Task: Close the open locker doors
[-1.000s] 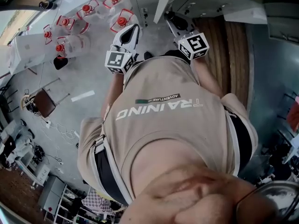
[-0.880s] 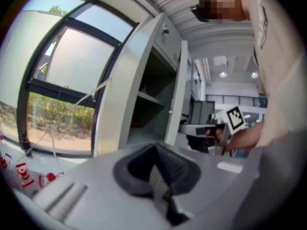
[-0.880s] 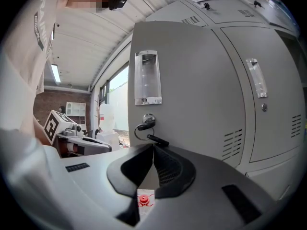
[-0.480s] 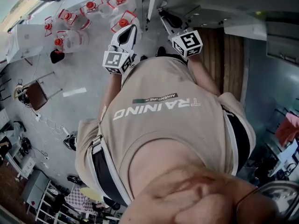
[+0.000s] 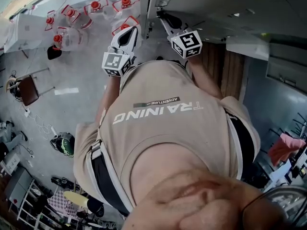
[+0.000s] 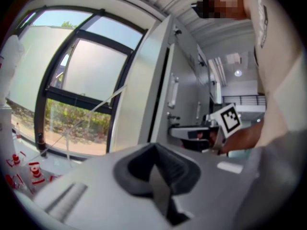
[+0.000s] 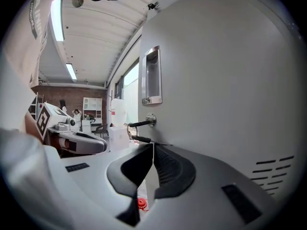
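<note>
Grey lockers (image 5: pixel 211 4) run along the top of the head view. My right gripper (image 5: pixel 162 16) is shut with nothing in it and its tips are at the edge of a locker door (image 5: pixel 149 4). The right gripper view shows that grey door (image 7: pixel 216 80) close up, with a label holder (image 7: pixel 151 75) and a keyed lock (image 7: pixel 144 122) just beyond the right gripper (image 7: pixel 152 150). My left gripper (image 5: pixel 128 32) is shut and empty, left of the door. The left gripper (image 6: pixel 154 150) looks along the open door's edge (image 6: pixel 160 80) and sees the right gripper (image 6: pixel 211 131).
Several clear water bottles with red caps (image 5: pixel 93 6) stand on the concrete floor to the left. A chair (image 5: pixel 26 90) and a helmet (image 5: pixel 64 144) lie further left. A large window (image 6: pixel 72 80) is beside the lockers. A brown wooden strip (image 5: pixel 223 66) runs on the right.
Both grippers have moved up toward the lockers. The open door's white edge has swung in toward the locker front, from a wide angle to a narrow strip.
</note>
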The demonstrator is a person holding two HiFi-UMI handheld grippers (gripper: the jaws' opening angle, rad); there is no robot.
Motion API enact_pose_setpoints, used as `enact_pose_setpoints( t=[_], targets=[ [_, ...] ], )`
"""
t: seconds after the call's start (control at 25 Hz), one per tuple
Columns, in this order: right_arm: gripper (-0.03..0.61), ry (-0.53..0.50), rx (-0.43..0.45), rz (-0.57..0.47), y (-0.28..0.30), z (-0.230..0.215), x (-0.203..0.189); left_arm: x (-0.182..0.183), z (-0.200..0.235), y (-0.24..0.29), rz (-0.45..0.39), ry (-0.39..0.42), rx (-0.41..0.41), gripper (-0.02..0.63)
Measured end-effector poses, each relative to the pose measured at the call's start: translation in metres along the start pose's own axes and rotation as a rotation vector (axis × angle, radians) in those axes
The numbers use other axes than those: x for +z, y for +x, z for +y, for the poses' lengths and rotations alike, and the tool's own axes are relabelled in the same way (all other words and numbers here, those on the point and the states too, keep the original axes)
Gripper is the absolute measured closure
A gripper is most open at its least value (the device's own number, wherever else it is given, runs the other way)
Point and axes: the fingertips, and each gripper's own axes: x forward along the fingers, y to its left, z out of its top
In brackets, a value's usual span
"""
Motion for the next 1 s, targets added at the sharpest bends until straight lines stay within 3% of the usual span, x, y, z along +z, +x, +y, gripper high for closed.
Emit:
enact_pose_setpoints(
  t=[0.6, 1.0],
  targets=[
    [0.561, -0.032, 0.035, 0.057, 0.025, -0.013, -0.006, 0.006, 0.019, -0.011, -0.044, -0.014, 0.098, 0.617],
    [0.561, -0.004, -0.028, 0.081, 0.011, -0.007, -0.011, -0.003, 0.001, -0.021, -0.023, -0.022, 0.011, 0.617]
  ],
)
